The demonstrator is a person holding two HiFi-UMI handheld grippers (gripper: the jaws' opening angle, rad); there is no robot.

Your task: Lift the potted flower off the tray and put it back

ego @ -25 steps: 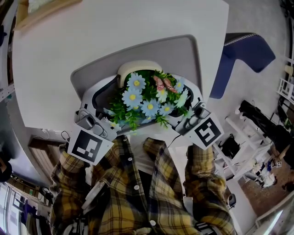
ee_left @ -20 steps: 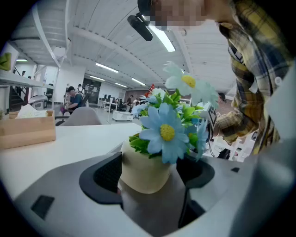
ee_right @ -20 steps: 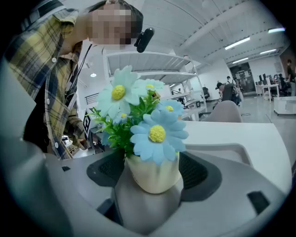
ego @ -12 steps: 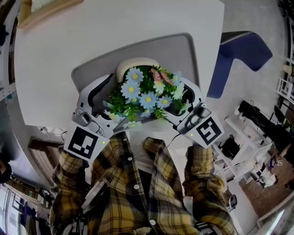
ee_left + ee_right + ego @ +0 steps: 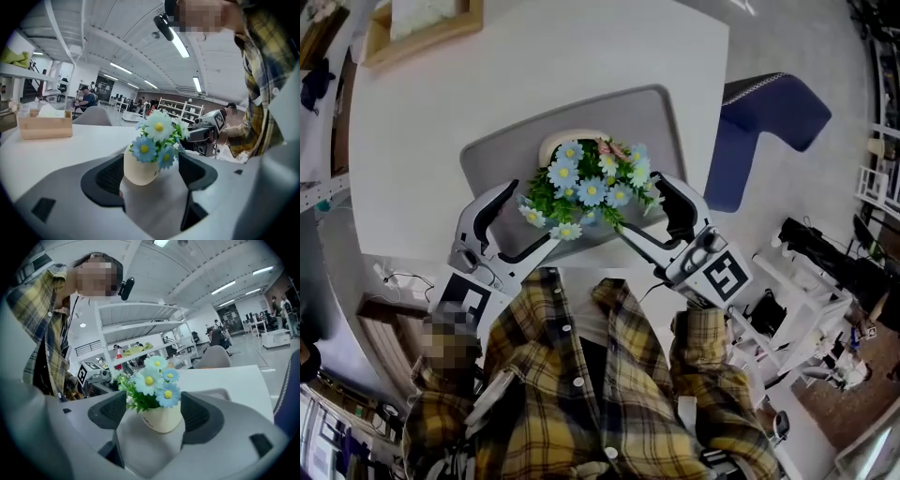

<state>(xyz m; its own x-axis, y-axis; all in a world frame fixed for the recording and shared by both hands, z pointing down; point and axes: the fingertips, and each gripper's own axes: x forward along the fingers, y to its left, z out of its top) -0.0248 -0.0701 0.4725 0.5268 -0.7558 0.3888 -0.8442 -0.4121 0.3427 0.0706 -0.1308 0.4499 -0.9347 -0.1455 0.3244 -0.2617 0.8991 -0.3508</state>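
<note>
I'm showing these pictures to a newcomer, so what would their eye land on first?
The potted flower, blue daisies in a cream pot, stands out on the grey tray on the white table. Flanking it from the near side are the left hand-held gripper and the right hand-held gripper, both with jaws apart and clear of the pot. The person's yellow plaid shirt fills the foreground.
</note>
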